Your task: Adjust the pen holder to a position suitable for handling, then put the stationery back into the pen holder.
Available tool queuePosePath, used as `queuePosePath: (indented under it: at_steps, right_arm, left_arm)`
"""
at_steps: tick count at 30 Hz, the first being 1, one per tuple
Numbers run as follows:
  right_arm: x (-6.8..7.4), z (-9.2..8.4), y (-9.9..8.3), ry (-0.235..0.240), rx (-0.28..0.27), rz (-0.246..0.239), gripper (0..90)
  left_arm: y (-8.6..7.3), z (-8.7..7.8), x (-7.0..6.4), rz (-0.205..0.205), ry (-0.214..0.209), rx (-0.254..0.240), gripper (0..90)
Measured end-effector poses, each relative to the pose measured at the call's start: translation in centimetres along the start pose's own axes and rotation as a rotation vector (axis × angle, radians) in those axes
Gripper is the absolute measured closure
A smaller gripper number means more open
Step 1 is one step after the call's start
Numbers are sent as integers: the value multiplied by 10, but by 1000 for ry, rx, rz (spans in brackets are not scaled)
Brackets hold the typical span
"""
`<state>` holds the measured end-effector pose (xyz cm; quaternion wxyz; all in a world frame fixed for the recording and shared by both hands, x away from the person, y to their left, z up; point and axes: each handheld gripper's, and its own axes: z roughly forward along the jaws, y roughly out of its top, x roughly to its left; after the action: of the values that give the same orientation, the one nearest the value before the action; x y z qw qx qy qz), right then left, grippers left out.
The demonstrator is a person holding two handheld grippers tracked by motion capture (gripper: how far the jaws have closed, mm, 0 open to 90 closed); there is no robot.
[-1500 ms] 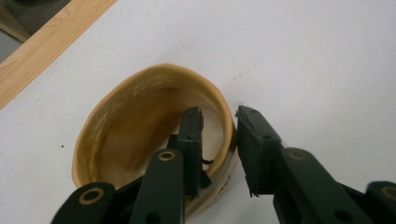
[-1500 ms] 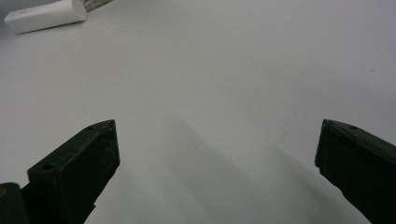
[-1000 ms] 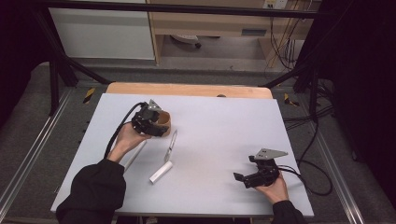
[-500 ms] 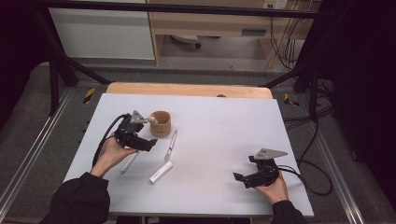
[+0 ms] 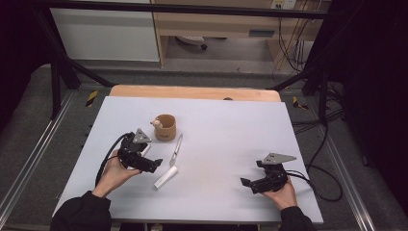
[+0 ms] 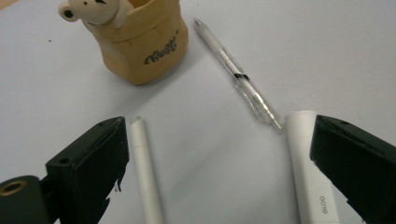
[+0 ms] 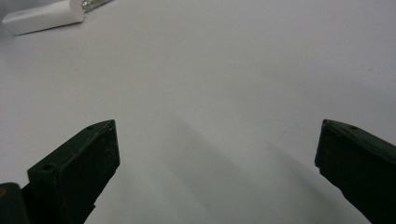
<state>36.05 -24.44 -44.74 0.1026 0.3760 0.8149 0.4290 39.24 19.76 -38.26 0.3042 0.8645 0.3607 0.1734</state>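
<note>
A tan wooden cup (image 5: 165,128) with a small bear figure on its rim stands left of the table's middle, and it shows in the left gripper view as the cup (image 6: 140,42). Beside it lie a clear pen (image 5: 175,150), a white glue stick (image 5: 165,177) and a thin white stick (image 5: 144,150). My left gripper (image 5: 150,161) hovers low just near of the cup. Its jaws have just been opening and stand open (image 6: 219,140), gripping nothing, with the thin stick (image 6: 147,177) and glue stick (image 6: 310,172) on the table below. My right gripper (image 5: 251,174) rests open at the near right over bare table (image 7: 217,128).
The white table top (image 5: 231,134) has a wooden strip (image 5: 192,92) along its far edge. Metal frame rails run along both sides. Cables trail on the floor at the right (image 5: 317,144). The glue stick (image 7: 42,17) lies far off in the right gripper view.
My left gripper has pulled back from the cup toward the near left and come lower, and its jaws have spread. The right hand has not moved.
</note>
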Motion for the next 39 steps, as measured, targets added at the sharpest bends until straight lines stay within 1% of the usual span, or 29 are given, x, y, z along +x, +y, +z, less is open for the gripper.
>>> queuePosePath:
  at_steps: [2, 6, 10, 12, 14, 16, 18, 25, 30, 32, 34, 35, 36, 37, 39]
  right_arm:
    - [0, 0, 0, -1, -1, -2, 6]
    - [0, 0, 0, -1, -3, -1, 6]
    - [0, 0, 0, -1, -1, 0, 6]
    - [0, 0, 0, -1, 0, 1, 6]
    - [0, 0, 0, 0, 0, 3, 6]
    - [0, 0, 0, 0, 1, -1, 6]
    - [0, 0, 0, 0, 2, -2, 6]
    - [0, 0, 0, -1, 1, -2, 6]
    - [0, 0, 0, -2, 2, -2, 6]
    - [0, 0, -1, -2, 1, -2, 6]
    - [0, 0, -1, -1, 0, -2, 6]
    - [0, 0, -1, -1, 6, -4, 6]
    - [0, 0, -1, -1, 6, -4, 6]
    - [0, 0, -1, 0, 4, -7, 6]
    - [1, 0, -1, 1, 6, -6, 6]
  left_arm:
    - [-2, 2, -5, 1, -5, -3, 42]
    - [-6, 6, -13, -2, -34, -9, 40]
    - [-9, 11, -19, 1, -53, 3, 41]
    - [-9, 14, -22, 7, -52, 12, 40]
    - [-9, 16, -24, 9, -66, 12, 41]
    - [-9, 19, -27, 20, -63, 24, 42]
    - [-10, 22, -30, 20, -72, 31, 44]
    - [-10, 31, -42, 58, -88, 73, 59]
    - [-10, 35, -49, 74, -103, 101, 94]
    - [-10, 37, -50, 77, -100, 116, 116]
    - [-9, 38, -50, 83, -95, 130, 148]
    - [-9, 38, -50, 80, -97, 136, 196]
    - [-9, 39, -50, 75, -103, 139, 196]
    - [-9, 39, -50, 73, -108, 143, 224]
    - [-9, 39, -51, 75, -103, 150, 268]
